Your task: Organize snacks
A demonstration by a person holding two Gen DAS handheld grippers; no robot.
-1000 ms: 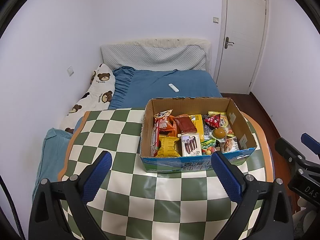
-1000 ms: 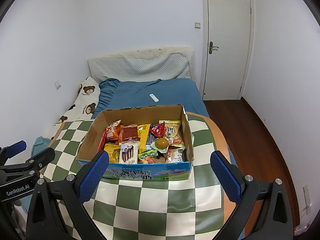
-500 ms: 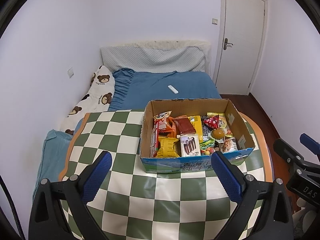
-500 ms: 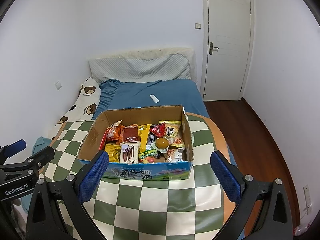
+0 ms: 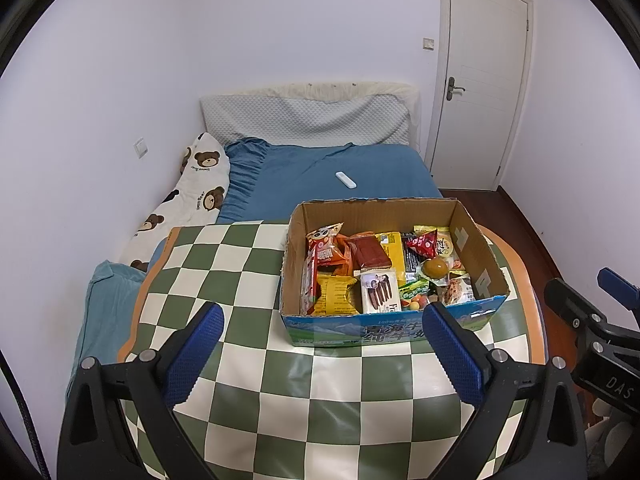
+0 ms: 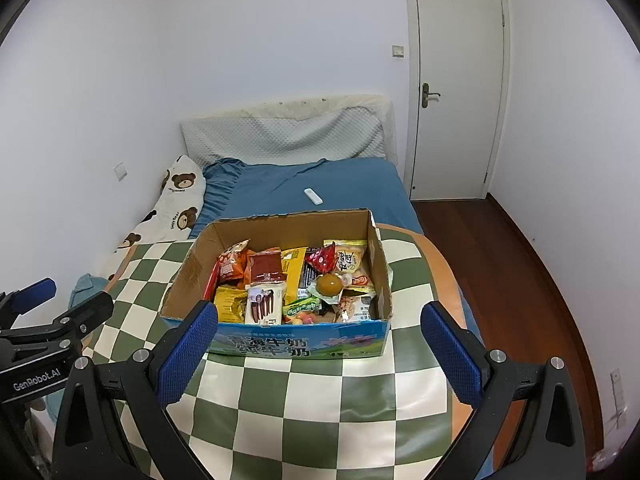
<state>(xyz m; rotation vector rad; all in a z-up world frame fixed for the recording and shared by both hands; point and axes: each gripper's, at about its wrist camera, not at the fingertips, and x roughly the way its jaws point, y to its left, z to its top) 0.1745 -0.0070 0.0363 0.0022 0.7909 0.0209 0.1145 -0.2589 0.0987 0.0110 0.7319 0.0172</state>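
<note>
Left wrist view: snack box [image 5: 394, 326] unmoved; both grippers [image 5: 322, 350] [image 6: 320, 350] remain spread, empty.

I count: one cardboard box [image 5: 392, 328] on one checkered table [image 5: 248, 276]. Inside, snack packets heaped, overlapping; exact number I cannot tell. One round amber-brown item [image 5: 435, 268] on top. Two grippers: left gripper [image 5: 320, 354], right gripper [image 6: 319, 350]. One white remote [image 5: 346, 179] on far bed [image 5: 304, 172]. One door [image 5: 476, 76].
</note>
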